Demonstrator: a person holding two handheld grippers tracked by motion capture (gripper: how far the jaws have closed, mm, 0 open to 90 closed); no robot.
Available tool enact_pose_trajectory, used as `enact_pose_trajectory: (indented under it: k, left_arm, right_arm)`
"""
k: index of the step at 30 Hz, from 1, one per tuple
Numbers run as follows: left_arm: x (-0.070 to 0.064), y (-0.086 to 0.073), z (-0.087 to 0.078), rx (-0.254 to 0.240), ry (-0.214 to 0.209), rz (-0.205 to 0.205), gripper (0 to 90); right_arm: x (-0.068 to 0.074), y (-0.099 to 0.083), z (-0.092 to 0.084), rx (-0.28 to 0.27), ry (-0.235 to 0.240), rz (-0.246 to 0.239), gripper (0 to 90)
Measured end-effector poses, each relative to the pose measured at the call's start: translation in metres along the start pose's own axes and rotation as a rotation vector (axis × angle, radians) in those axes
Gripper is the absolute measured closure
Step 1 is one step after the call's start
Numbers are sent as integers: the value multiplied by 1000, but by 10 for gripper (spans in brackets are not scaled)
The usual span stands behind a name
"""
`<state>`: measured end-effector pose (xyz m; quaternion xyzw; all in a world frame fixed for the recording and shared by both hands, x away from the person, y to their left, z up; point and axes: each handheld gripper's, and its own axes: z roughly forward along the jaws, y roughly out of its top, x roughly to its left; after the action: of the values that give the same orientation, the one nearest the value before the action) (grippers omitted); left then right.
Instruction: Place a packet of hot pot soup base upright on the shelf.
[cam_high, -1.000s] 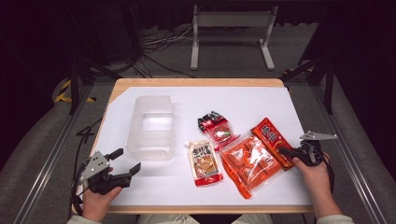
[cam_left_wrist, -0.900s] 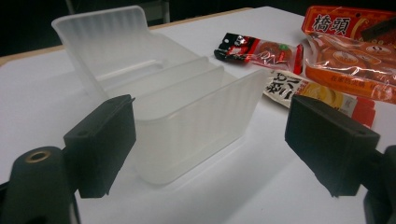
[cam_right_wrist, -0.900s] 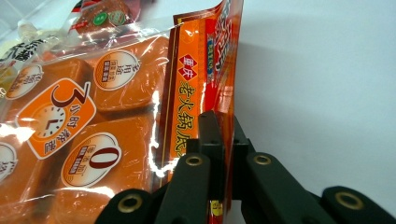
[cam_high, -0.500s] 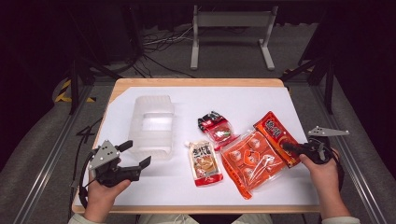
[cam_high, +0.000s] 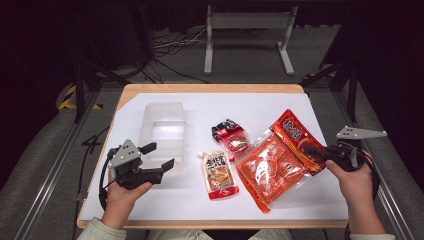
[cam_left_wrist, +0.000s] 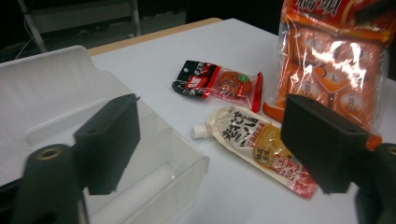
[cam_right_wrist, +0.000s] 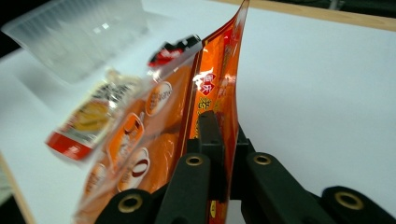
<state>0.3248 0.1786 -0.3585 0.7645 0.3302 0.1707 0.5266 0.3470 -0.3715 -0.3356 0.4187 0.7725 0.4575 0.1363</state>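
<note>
A large orange snack bag (cam_high: 277, 160) is tilted up at its right end, where my right gripper (cam_high: 311, 150) is shut on its edge; its left end still rests on the white table. In the right gripper view the jaws pinch the bag's (cam_right_wrist: 163, 121) sealed edge at my right gripper (cam_right_wrist: 219, 128). My left gripper (cam_high: 157, 156) hovers open at the front edge of a clear plastic container (cam_high: 162, 130). Its jaws have just been closing a little, with nothing gripped between them (cam_left_wrist: 210, 116). A spouted sauce pouch (cam_high: 218, 174) and a small red-and-black packet (cam_high: 231, 135) lie between the container and the bag.
The white table top (cam_high: 280, 105) has a wooden rim (cam_high: 210, 88) at the back. A metal stand (cam_high: 247, 30) and cables lie on the dark floor beyond. Rails run along both sides of the table.
My right gripper has risen with the snack bag, lifting its right end off the table. My left gripper has moved up and rightward to the container's front edge.
</note>
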Motion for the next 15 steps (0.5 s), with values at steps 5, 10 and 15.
enact_pose_trajectory:
  k: [5, 10, 15]
  left_arm:
    - [-4, -1, 2, -9, 4, 43, 243]
    - [-4, -2, 1, -24, 15, 43, 230]
    - [-3, -5, 2, -32, 37, 39, 236]
  right_arm:
    - [9, 9, -4, -15, 28, -14, 900]
    - [19, 19, -9, -38, 73, -32, 900]
    - [33, 28, -12, -47, 125, -58, 900]
